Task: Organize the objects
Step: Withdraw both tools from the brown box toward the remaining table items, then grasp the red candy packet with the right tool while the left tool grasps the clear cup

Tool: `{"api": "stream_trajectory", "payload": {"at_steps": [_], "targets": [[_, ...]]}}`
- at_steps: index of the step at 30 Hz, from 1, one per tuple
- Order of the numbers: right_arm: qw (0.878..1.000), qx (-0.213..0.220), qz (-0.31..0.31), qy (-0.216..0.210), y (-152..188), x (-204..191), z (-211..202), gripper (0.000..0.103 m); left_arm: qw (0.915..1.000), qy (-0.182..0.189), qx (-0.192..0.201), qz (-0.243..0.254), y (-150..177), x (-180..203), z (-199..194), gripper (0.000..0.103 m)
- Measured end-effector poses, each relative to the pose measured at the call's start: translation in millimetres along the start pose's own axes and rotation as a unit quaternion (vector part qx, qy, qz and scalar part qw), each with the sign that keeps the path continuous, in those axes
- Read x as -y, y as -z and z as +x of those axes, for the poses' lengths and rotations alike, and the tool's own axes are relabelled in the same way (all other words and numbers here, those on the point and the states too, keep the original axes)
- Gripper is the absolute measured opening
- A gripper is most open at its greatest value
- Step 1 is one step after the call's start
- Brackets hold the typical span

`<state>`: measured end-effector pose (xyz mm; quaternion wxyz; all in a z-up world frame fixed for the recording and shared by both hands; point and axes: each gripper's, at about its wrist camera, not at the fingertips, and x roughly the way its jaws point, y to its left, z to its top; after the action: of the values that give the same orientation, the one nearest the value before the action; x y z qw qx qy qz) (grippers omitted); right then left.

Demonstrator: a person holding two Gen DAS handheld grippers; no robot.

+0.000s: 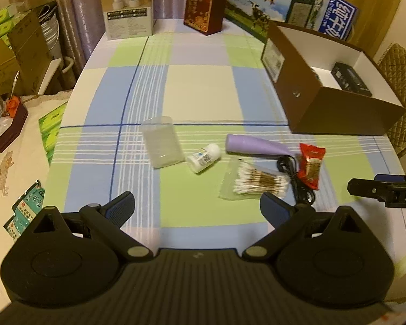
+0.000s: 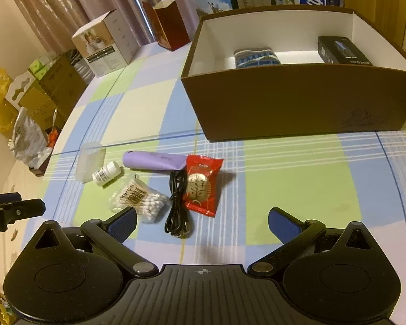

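Blue ribbed pads line both grippers; the left gripper (image 1: 197, 205) has its jaws spread wide and empty above the checked tablecloth (image 1: 197, 94), and the right gripper (image 2: 201, 220) is likewise spread wide, holding nothing. Between and ahead of them lies a loose cluster: a clear plastic cup (image 1: 162, 142) on its side, a small white bottle (image 1: 203, 158) just beside it, a bag of cotton swabs (image 1: 253, 181), a lilac tapered tube (image 1: 257, 146), a coiled black cable (image 2: 177, 203) and a glossy red snack packet (image 2: 201, 184) touching the cable. Well apart, a brown cardboard box (image 2: 297, 105) with white inner walls stands open, containing a folded grey-blue striped cloth (image 2: 257, 57) and a black rectangular device (image 2: 341, 50)
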<state>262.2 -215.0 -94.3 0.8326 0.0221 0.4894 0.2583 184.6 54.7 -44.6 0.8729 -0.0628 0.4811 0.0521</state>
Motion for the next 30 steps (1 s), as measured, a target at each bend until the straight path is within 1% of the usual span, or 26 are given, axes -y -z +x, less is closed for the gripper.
{"api": "stream_trajectory", "payload": {"at_steps": [6, 7, 8, 11, 17, 18, 20, 27, 28, 30], "targets": [[1.000, 0.003, -0.003, 0.004, 0, -6, 11, 0.100, 0.9998, -0.017, -0.006, -0.007, 2, -11, 12, 0.097], [1.000, 0.005, -0.005, 0.005, 0, -7, 13, 0.096, 0.9998, -0.018, -0.008, -0.008, 1, -13, 15, 0.097], [1.000, 0.007, -0.007, 0.005, -1, -7, 15, 0.090, 0.9997, -0.018, -0.009, -0.009, 1, -15, 17, 0.097], [1.000, 0.009, -0.006, 0.008, -2, -7, 23, 0.079, 0.9996, -0.024, -0.011, -0.012, -1, -20, 23, 0.097], [1.000, 0.013, -0.015, 0.013, -7, -9, 43, 0.062, 0.9993, -0.030, -0.014, -0.017, -6, -29, 37, 0.097], [1.000, 0.011, -0.015, 0.015, -7, -9, 47, 0.061, 0.9993, -0.031, -0.015, -0.017, -7, -30, 39, 0.097], [1.000, 0.010, -0.015, 0.018, -9, -9, 55, 0.055, 0.9991, -0.033, -0.017, -0.019, -10, -32, 43, 0.097], [1.000, 0.007, -0.019, 0.021, -13, -8, 75, 0.048, 0.9990, -0.035, -0.019, -0.019, -18, -35, 57, 0.097], [1.000, 0.006, -0.017, 0.021, -13, -7, 77, 0.045, 0.9990, -0.034, -0.020, -0.019, -20, -36, 59, 0.097], [1.000, 0.006, -0.015, 0.019, -13, -5, 80, 0.037, 0.9991, -0.033, -0.020, -0.019, -22, -36, 64, 0.097]]}}
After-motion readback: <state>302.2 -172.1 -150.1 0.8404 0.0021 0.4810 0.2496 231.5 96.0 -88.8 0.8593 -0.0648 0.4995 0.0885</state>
